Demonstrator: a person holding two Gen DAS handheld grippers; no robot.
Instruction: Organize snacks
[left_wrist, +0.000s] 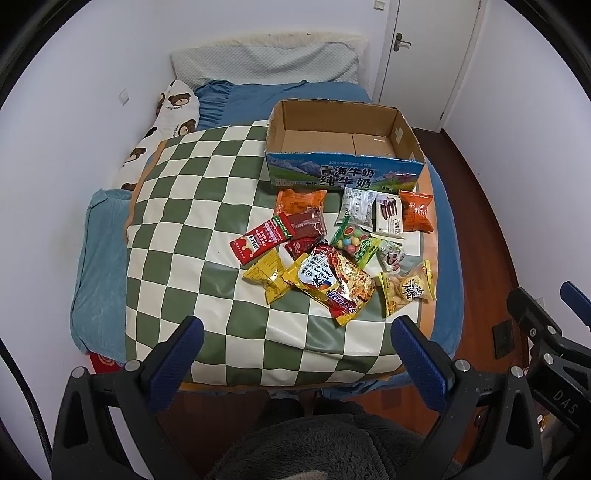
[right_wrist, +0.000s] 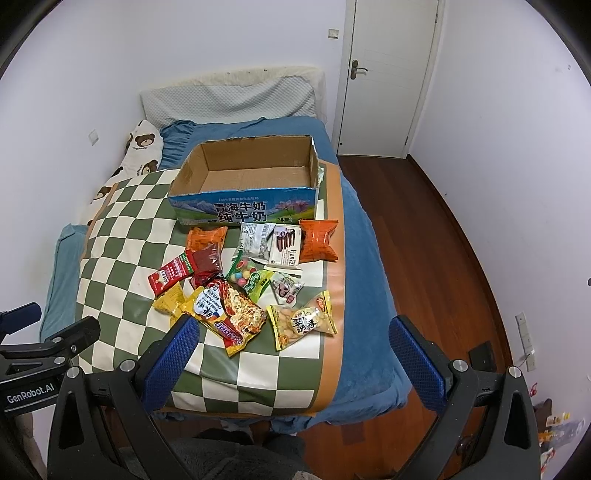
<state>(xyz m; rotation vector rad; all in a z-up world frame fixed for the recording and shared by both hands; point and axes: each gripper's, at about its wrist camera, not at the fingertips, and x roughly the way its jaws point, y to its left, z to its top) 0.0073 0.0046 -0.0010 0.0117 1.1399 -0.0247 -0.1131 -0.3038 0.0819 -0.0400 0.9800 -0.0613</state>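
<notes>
An open, empty cardboard milk box stands on a green-and-white checked mat on the bed. Several snack packets lie in front of it: a yellow-red noodle pack, a red packet, orange bags, a yellow chip bag, a candy bag. My left gripper is open and empty above the bed's near edge. My right gripper is open and empty, just short of the snacks.
The bed has a blue sheet, a bear-print pillow and grey pillow. White walls flank it. Wood floor and a closed door are at the right. Each gripper appears at the other view's edge.
</notes>
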